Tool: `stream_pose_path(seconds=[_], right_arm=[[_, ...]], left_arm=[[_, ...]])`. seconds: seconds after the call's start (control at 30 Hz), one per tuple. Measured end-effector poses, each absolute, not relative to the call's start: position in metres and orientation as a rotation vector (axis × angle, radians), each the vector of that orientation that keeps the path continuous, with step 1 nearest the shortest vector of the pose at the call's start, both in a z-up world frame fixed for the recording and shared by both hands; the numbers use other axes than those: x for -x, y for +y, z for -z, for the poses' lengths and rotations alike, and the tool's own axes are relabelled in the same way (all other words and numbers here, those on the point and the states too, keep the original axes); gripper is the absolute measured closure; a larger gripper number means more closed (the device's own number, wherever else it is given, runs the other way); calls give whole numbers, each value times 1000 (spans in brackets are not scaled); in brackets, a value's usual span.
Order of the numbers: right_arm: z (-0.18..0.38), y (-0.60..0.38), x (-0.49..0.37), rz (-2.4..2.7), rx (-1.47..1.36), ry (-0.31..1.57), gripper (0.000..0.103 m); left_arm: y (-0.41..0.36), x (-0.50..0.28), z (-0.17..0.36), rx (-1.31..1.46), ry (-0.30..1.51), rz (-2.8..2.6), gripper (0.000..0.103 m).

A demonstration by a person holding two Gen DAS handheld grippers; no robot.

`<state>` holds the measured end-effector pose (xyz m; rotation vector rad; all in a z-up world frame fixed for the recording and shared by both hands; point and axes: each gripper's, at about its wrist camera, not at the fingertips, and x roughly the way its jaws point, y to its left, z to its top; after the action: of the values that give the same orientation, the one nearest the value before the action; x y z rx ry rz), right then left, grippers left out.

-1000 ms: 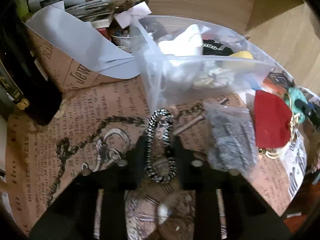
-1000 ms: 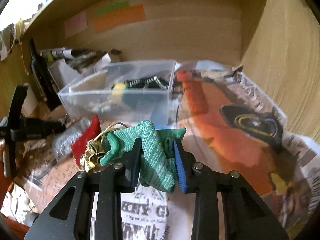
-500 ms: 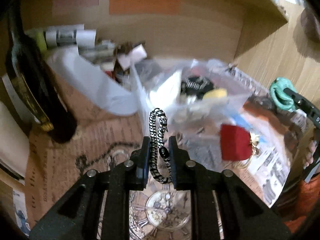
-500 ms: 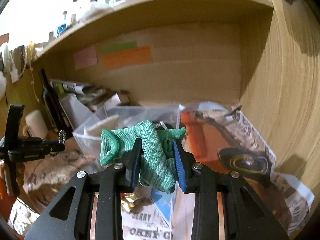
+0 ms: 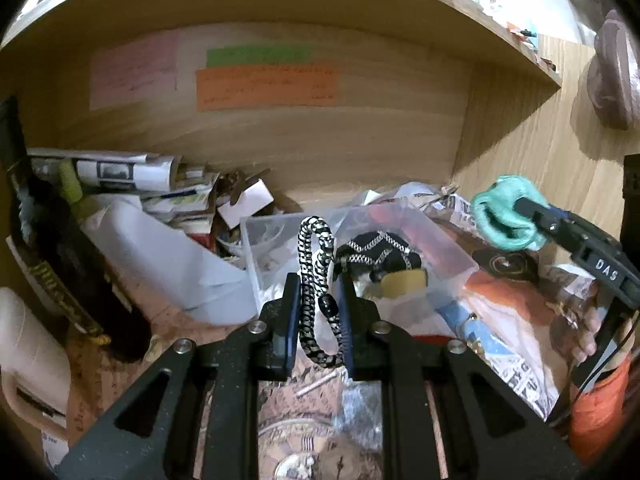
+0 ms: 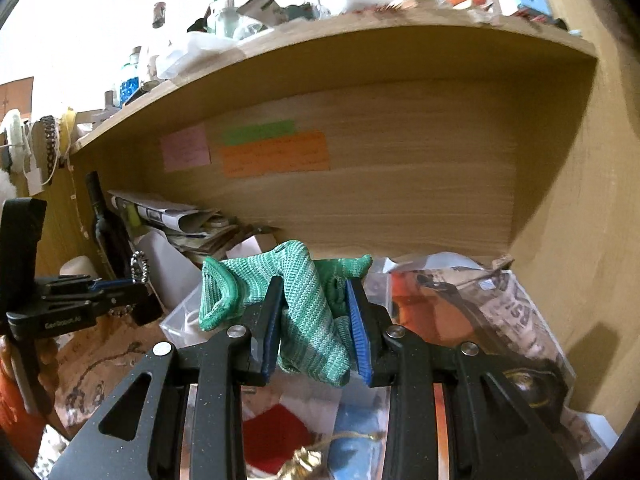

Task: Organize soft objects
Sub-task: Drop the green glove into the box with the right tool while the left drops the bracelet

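Both grippers lifted since a second ago, loads now off the table, held up in front of the clear plastic bin (image 5: 448,248). Left gripper (image 5: 318,308) clamped on black-white braided bracelet (image 5: 316,264): thin cord loop, one black bead, stands up above the jaws, lower part hangs between them. Right gripper (image 6: 314,320) clamped on green knit cloth (image 6: 296,300), ribbed, bunched, floppy ends sticking out left and top. Risks, my guess: bracelet held on a narrow strand, could slip or swing out and miss the bin; cloth tail could catch the bin rim or drape outside. Bin thin-walled, already holds a black patterned fabric item (image 5: 376,252), light enough to get shoved. Newspaper (image 5: 520,364) underneath crinkly, cluttered.
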<state>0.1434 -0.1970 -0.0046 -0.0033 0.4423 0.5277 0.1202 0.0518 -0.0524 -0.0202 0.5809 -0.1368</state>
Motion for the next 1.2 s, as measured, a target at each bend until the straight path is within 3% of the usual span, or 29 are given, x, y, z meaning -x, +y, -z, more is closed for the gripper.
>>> stream_pose_path(seconds=[0.8, 0.9, 1.0, 1.13, 1.2], right_arm=[[74, -112, -214, -608, 190, 724, 72], [78, -114, -219, -597, 186, 741, 71], [78, -116, -221, -582, 184, 753, 62], [77, -121, -223, -579, 162, 762, 43], [74, -123, -222, -581, 152, 756, 40]], left_arm=[[58, -209, 107, 67, 796, 110, 85], [59, -212, 110, 71, 806, 107, 76], [59, -213, 110, 79, 812, 114, 73], [59, -212, 108, 93, 816, 129, 65], [59, -208, 104, 97, 803, 128, 59]])
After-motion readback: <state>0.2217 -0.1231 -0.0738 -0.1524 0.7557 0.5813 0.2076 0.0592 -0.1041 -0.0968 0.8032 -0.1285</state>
